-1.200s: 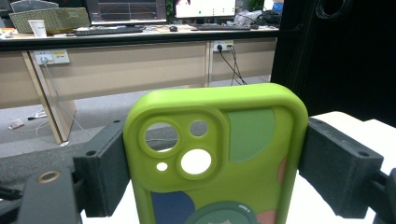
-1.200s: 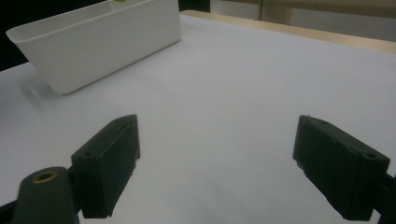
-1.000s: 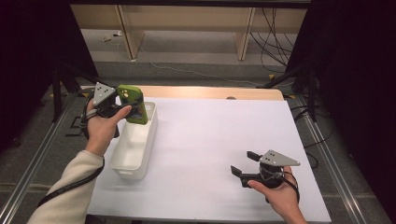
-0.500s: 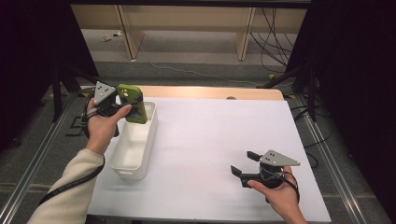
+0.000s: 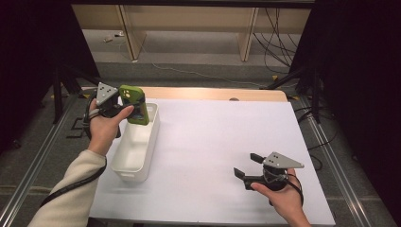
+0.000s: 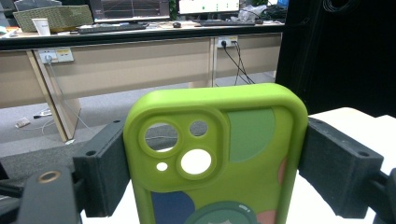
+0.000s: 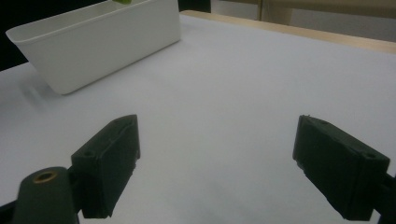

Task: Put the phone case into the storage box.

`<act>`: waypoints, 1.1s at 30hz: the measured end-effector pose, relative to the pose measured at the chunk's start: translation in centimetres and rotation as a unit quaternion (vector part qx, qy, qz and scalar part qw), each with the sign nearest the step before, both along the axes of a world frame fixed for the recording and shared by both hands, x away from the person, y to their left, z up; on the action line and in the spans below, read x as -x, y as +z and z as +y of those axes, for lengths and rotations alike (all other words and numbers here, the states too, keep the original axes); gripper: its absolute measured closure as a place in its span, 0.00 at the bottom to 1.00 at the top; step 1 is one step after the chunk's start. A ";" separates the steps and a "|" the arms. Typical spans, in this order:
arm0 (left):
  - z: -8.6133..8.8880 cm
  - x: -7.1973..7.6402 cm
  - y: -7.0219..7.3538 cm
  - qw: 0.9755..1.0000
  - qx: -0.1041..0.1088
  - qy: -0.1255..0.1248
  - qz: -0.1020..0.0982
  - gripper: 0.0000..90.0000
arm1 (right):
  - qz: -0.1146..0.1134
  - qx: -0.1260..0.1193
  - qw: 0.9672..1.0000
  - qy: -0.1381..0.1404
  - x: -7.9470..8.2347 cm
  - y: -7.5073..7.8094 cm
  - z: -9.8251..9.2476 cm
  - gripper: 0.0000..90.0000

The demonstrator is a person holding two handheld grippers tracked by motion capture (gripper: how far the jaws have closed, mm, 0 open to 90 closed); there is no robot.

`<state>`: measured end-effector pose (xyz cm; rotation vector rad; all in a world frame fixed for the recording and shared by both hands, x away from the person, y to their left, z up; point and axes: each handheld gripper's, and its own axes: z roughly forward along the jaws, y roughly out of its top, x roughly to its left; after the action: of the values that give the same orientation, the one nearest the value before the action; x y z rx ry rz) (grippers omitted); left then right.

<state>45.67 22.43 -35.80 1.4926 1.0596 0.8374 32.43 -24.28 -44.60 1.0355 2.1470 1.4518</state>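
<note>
While you hold the case above the bin, work by these lines, left to right.

Left tongs (image 5: pixel 135 111): clamped on the green phone case (image 5: pixel 134 105), one jaw on each long edge; keep that squeeze even so the soft case does not bow.
Phone case position: upright, camera cut-outs at the top, held over the far end of the white bin (image 5: pixel 124 166), apparently clear of its rim.
Bin: open-topped, on the left part of the tabletop (image 5: pixel 213 142); lower the case straight down inside the walls, then let go only once it rests.
Right tongs (image 5: pixel 249 164): jaws wide and empty, low over the tabletop, well apart from the bin; keep them parked there.
</note>
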 end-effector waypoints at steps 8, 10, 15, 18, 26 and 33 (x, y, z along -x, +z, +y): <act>0.1 -0.2 -0.1 1.000 -0.001 0.001 0.003 0.18 | 0.001 0.000 1.000 0.001 0.0 0.0 0.0 0.18; 0.1 -0.3 -0.1 1.000 -0.001 0.000 0.003 0.18 | 0.001 0.000 1.000 0.001 0.0 0.0 0.0 0.18; 0.1 -0.5 -0.2 1.000 -0.001 0.001 0.004 0.18 | 0.000 0.000 1.000 0.000 0.0 0.0 0.0 0.18; 0.1 -0.6 -0.3 1.000 -0.001 0.000 0.005 0.18 | 0.001 0.001 1.000 0.001 0.0 0.0 0.0 0.18; 0.2 -0.9 -0.4 1.000 -0.001 0.002 0.006 0.18 | 0.000 0.001 1.000 0.001 0.0 0.0 0.0 0.18; 0.2 -1.0 -0.5 1.000 -0.003 0.001 0.007 0.18 | 0.000 0.001 1.000 0.001 0.0 0.0 0.0 0.18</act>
<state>46.70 22.65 -36.33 1.5048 1.0700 0.8329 32.45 -24.30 -44.64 1.0331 2.1495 1.4498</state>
